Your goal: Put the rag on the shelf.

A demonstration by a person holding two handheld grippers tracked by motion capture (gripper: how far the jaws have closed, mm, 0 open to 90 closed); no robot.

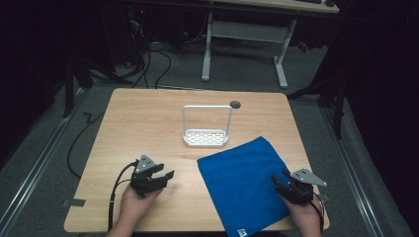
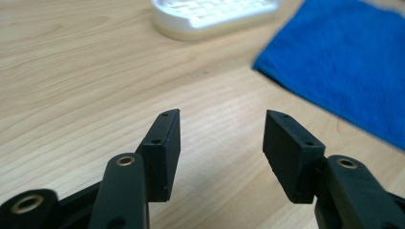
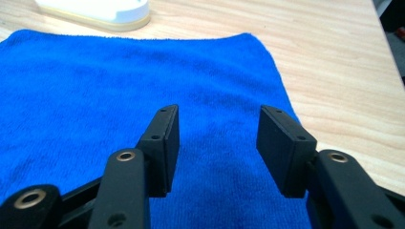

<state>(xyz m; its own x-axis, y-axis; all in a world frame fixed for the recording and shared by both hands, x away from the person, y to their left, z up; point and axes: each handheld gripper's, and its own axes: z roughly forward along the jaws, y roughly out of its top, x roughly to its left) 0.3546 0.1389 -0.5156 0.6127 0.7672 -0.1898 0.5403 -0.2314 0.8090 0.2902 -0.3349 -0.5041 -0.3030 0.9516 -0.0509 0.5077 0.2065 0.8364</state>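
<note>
Blue cloth (image 1: 242, 183) flat on near right of tabletop (image 1: 143, 116), near edge overhanging tabletop lip, label tag at that corner. I judge it soft, light, limp, grippy nap: will sag and drag. My right gripper (image 1: 277, 182) over its right edge, jaws apart, empty. My left gripper (image 1: 164, 174) over bare wood left of cloth, jaws apart, empty. I'd pinch corner or hem. Farther off: white rack (image 1: 206, 138), well apart.

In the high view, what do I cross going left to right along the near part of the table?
Left hand-held gripper, jaws open → flat blue cloth → right hand-held gripper, jaws open over the cloth's right edge.
</note>
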